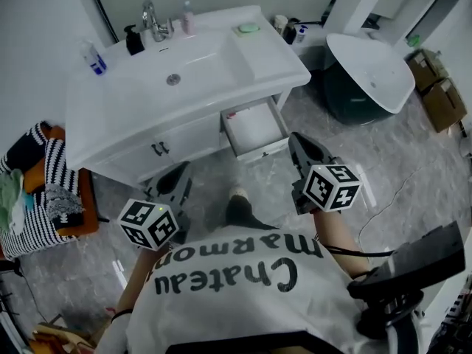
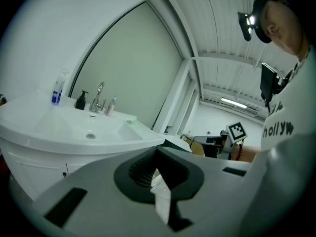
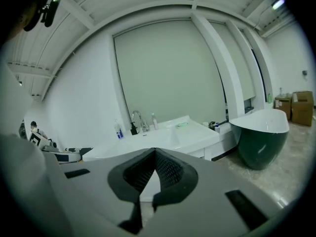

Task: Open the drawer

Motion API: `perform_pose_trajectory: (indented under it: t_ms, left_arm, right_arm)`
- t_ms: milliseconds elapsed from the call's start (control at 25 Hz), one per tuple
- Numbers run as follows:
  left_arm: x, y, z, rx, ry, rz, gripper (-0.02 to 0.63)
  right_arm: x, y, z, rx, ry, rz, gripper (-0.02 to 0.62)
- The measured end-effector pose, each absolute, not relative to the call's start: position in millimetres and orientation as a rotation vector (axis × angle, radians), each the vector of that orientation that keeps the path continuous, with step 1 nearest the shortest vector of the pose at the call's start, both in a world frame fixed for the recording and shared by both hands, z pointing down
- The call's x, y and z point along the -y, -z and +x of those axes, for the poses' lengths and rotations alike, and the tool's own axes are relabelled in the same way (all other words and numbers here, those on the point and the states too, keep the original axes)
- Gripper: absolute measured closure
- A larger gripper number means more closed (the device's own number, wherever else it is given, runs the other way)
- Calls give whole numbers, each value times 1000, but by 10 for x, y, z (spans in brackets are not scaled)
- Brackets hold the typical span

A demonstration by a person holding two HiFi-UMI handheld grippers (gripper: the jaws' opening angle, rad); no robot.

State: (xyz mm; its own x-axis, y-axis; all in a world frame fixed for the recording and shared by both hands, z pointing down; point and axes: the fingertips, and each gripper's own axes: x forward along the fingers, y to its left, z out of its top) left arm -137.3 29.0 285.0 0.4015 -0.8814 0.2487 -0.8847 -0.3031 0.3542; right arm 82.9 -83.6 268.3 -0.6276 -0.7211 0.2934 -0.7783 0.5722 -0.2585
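Observation:
The white vanity [image 1: 184,76] stands ahead of me, and its small drawer [image 1: 253,127] under the right end is pulled out, showing a bare white inside. Both grippers hang in the air near my chest, well short of the drawer and touching nothing. My left gripper [image 1: 183,169] is shut, its ribbed pads meeting with nothing between them [image 2: 157,149]. My right gripper [image 1: 296,137] is also shut and empty [image 3: 154,150]. The left gripper view shows the vanity's basin [image 2: 74,132], and the right gripper view shows the vanity [image 3: 163,138] from farther off; the drawer is hidden in both.
A faucet [image 1: 151,19], bottles and a green soap [image 1: 248,28] sit on the vanity top. A dark green bathtub [image 1: 369,68] stands at the right, with cardboard boxes [image 1: 435,87] beyond it. Striped cloth lies on an orange stool [image 1: 44,190] at the left. The floor is grey marble.

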Motion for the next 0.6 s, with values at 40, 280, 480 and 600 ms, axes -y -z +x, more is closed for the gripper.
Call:
perform_pose_trajectory:
  t_ms: [40,280,480,600]
  left_arm:
    - [-294,-2852,-1390,1513,-3,2226,603]
    - [-364,-2857,-1465,1540,8,2224,603]
    - [-426,-2881,-1492,1555,7,2219,603]
    - [-453,-2896,-1510,1560,12,2215,603]
  right_arm:
    - [844,-2688,826,2642,-552,1280,584]
    - [808,-2734,749,2636,-549,1260,584]
    - [779,-2766,712,2647,-594,1244,584]
    - [754,-2810,705,2642,-611,1241,584]
